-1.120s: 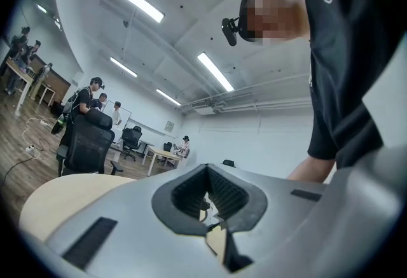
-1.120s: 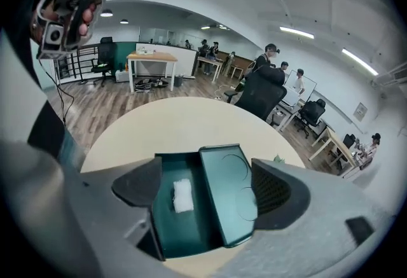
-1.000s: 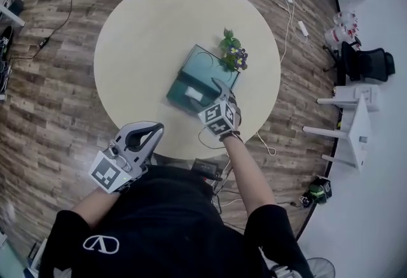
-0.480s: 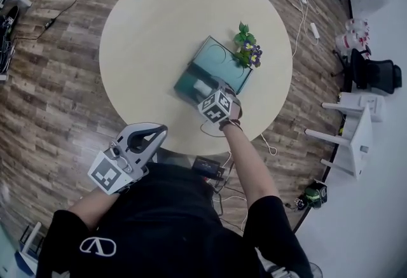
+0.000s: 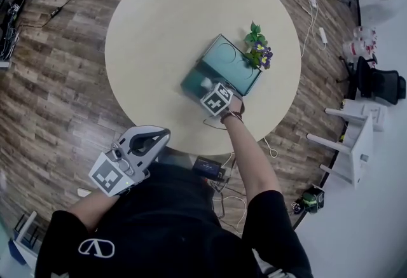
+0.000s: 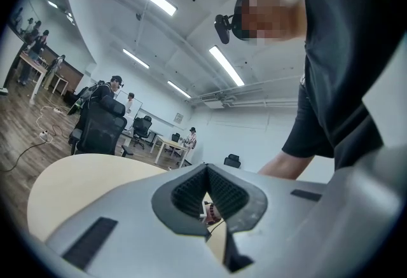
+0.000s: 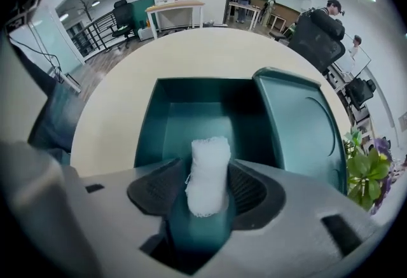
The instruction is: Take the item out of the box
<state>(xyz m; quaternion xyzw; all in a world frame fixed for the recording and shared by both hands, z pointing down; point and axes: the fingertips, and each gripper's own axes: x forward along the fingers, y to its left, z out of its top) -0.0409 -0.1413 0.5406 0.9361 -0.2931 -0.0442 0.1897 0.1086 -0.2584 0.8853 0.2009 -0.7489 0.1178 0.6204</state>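
A round, pale table (image 5: 159, 28) stands on a wood-plank floor (image 5: 51, 79) in an open office, with desks and chairs in the far background of both gripper views.

On the right half of the table sits a teal box (image 7: 191, 111). In it lies a white roll of gauze-like cloth (image 7: 208, 172), at the near end of the tray, close to the person. Its long axis runs from near to far, pointing at the far wall of the box and in line with the edge where the lid (image 7: 299, 124) joins. The lid is swung open to the right of the tray.

The right gripper (image 5: 210, 89) points steeply down into the near end of the box. Its jaws have just been closing, and the roll is between them. The dark ribbed pads (image 7: 156, 191) flank the roll crosswise to its length; the right one looks to be at the cloth, while a thin gap shows on the left, so the roll is not yet squeezed.

Just beyond the lid, at the far right, stands a small plant (image 5: 259, 48) with green leaves and purple flowers.

The left gripper (image 5: 164, 135) is held level off the near edge of the table, well apart from the box. Its jaw tips meet with nothing between them.
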